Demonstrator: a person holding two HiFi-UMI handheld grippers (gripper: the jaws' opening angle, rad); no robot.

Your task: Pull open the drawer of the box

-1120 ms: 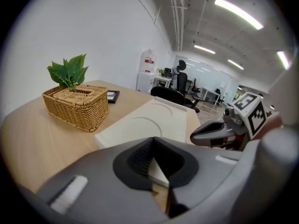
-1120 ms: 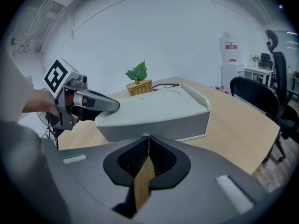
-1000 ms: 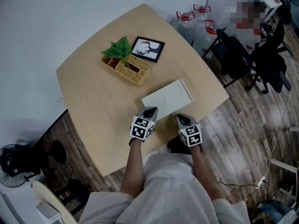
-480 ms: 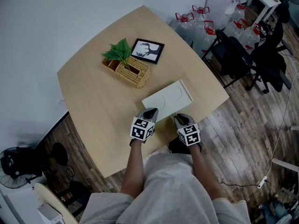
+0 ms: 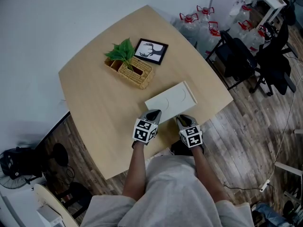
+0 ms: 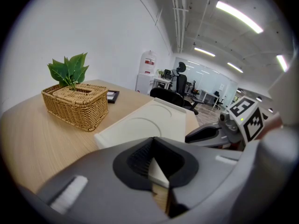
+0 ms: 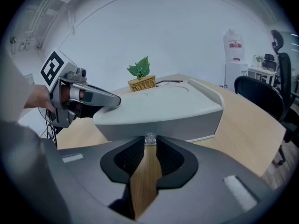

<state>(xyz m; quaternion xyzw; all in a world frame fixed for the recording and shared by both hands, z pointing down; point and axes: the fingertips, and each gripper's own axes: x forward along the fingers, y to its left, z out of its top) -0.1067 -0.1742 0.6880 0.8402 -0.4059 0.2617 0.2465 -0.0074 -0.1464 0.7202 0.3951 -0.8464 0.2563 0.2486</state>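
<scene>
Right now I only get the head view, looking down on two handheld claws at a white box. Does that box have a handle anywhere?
Observer: Yes. The right gripper view shows a small clear knob low on the front of the box, tucked under its top edge.
Operator: Is a claw holding it?
Observer: The right gripper has a jaw tip on either side of the knob and seems closed on it.
Operator: And the other claw?
Observer: The left gripper has its jaws together with nothing between them. Its tip is over the box's near corner, but I cannot tell whether it touches.
</scene>
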